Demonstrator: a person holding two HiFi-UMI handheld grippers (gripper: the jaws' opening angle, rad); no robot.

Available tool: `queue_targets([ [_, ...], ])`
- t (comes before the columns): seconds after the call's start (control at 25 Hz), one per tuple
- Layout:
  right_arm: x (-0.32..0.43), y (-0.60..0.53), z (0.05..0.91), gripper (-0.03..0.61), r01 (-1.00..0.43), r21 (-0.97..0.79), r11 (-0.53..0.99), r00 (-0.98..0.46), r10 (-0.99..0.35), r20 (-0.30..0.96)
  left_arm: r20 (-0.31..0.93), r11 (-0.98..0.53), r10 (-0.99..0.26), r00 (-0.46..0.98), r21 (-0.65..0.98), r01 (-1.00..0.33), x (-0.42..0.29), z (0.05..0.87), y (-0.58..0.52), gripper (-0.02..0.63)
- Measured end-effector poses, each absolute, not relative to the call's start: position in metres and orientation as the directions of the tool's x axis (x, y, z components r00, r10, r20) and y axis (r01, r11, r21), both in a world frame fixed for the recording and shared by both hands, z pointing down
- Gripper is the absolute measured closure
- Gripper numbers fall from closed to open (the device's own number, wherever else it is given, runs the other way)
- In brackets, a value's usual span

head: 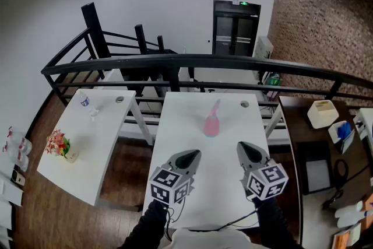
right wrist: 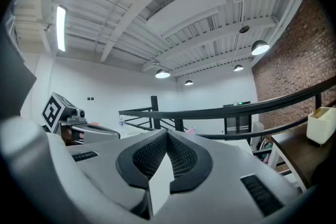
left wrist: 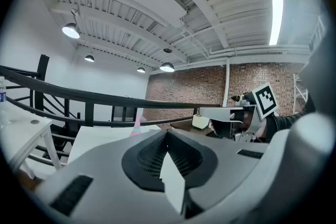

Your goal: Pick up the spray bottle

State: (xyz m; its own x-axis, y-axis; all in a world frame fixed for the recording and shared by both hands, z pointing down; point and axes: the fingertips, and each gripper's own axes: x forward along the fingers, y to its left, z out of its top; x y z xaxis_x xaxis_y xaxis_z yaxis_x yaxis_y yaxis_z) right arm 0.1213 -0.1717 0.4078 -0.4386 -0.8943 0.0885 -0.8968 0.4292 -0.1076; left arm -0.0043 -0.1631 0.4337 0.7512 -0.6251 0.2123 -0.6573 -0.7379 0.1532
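A pink spray bottle [head: 212, 119] stands on the far half of the white table [head: 221, 183], ahead of both grippers and apart from them. My left gripper [head: 191, 155] hovers over the near middle of the table, jaws shut with nothing between them. My right gripper [head: 245, 148] hovers beside it to the right, also shut and empty. In the left gripper view the shut left gripper [left wrist: 167, 131] points toward the bottle [left wrist: 136, 126], with the right gripper [left wrist: 247, 110] off to the right. In the right gripper view the right gripper [right wrist: 167, 134] has only the top of the bottle [right wrist: 190, 130] peeking over it.
A black railing [head: 175, 62] runs behind the table. A second white table [head: 87, 143] at left carries a water bottle [head: 84, 100] and a small bunch of flowers [head: 57, 143]. A brown desk [head: 309, 143] at right holds a white box [head: 322, 113].
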Motion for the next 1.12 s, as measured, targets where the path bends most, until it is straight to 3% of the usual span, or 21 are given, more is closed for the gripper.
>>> queue_targets([
  [0.52,0.098,-0.334,0.453,0.607,-0.954,-0.095,0.284,-0.295,-0.947,0.13,0.231,-0.765,-0.585,0.777,0.161,-0.624,-0.009,0.451,-0.228,0.623],
  [0.92,0.073,-0.461,0.501,0.244,-0.971,-0.09,0.22,-0.233,-0.954,0.189,0.254,-0.756,-0.58,0.774,0.187,-0.627,-0.019,0.476,-0.278,0.623],
  [1.12,0.069,-0.503,0.526,0.213,-0.979,-0.075,0.192,-0.205,-0.941,0.268,0.261,-0.741,-0.595,0.76,0.189,-0.644,-0.034,0.485,-0.29,0.623],
])
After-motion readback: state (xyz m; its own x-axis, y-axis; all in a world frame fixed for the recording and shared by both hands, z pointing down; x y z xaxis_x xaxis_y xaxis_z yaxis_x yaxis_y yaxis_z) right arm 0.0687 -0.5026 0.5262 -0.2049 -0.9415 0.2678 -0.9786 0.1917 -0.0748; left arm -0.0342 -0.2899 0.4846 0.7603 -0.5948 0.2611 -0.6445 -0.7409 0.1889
